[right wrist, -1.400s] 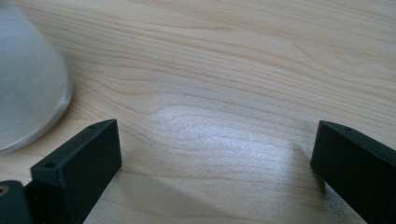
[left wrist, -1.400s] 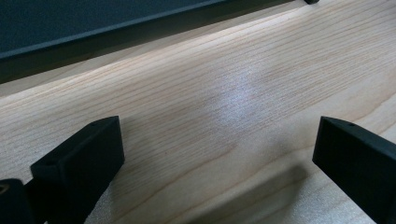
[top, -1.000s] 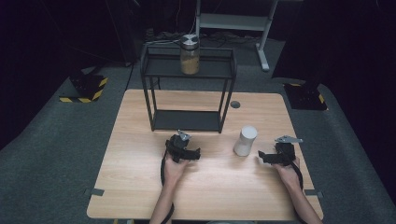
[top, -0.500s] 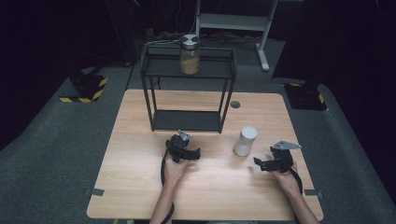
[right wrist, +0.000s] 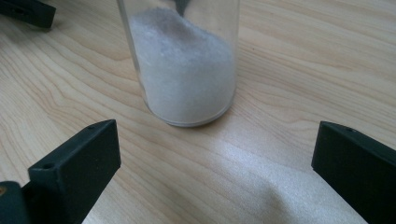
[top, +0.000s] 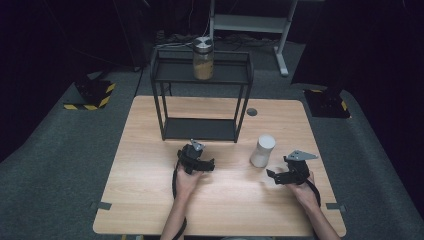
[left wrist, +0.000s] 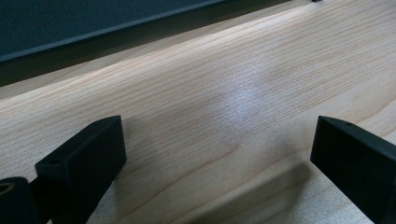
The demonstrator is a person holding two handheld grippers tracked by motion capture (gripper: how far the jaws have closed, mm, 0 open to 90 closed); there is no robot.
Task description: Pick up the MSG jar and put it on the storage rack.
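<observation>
In the high view, the white-filled jar (top: 263, 150) stands upright on the wooden table (top: 150, 200), right of the black wire shelf (top: 202, 100), with the right gripper (top: 274, 176) near it and the left gripper (top: 197, 161) in front of the shelf. A jar of tan grains (top: 203, 58) sits on the top shelf.

In the left gripper view, the jaws are spread over bare tabletop.

In the right gripper view, the jaws are spread wide, the jar (right wrist: 184, 65) just ahead between them, untouched.
</observation>
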